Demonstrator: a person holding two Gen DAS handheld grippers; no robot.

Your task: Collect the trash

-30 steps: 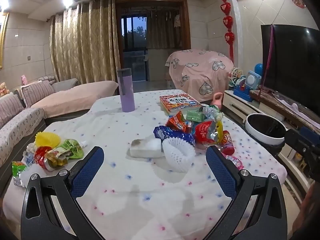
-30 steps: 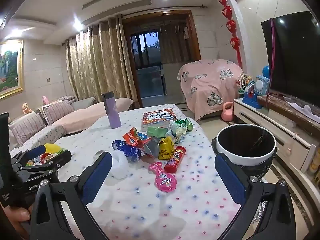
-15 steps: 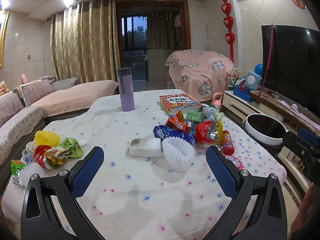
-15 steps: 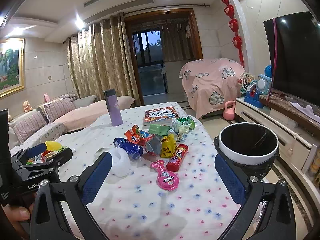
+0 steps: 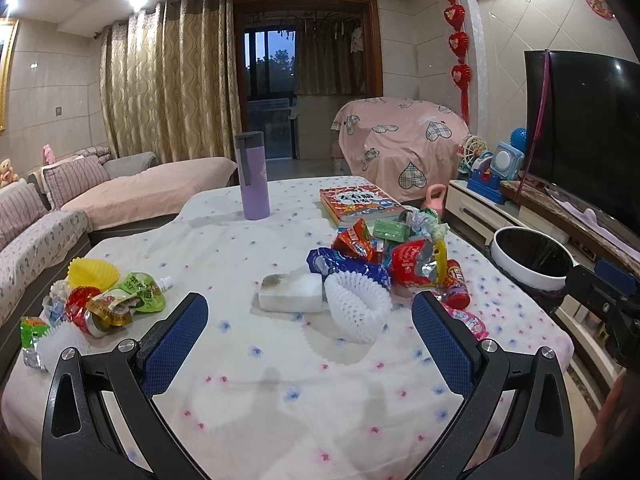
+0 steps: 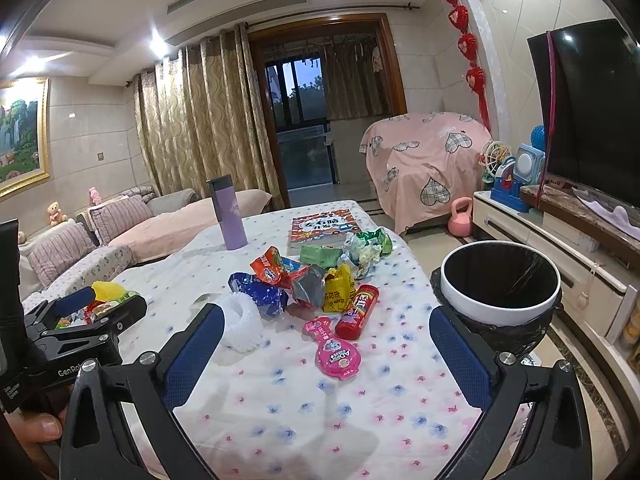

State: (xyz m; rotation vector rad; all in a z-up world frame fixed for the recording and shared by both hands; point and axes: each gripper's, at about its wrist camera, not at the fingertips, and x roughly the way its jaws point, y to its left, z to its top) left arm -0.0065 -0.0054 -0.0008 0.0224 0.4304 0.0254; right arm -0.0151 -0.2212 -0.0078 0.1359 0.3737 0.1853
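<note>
A heap of wrappers lies mid-table, with a white foam net, a white block, a red tube and a pink packet beside it. A second cluster of trash lies at the table's left edge. The white bin with a black liner stands off the table's right side. My left gripper is open above the near table, nothing between its fingers. My right gripper is open too, over the pink packet area.
A purple bottle and a book stand on the far part of the flowered tablecloth. Sofas line the left; a TV cabinet and TV are on the right. A hand holds the left gripper.
Both views have shifted only slightly; the right gripper's view edged a little forward and up. Nothing on the table has moved, and both grippers stay open.
</note>
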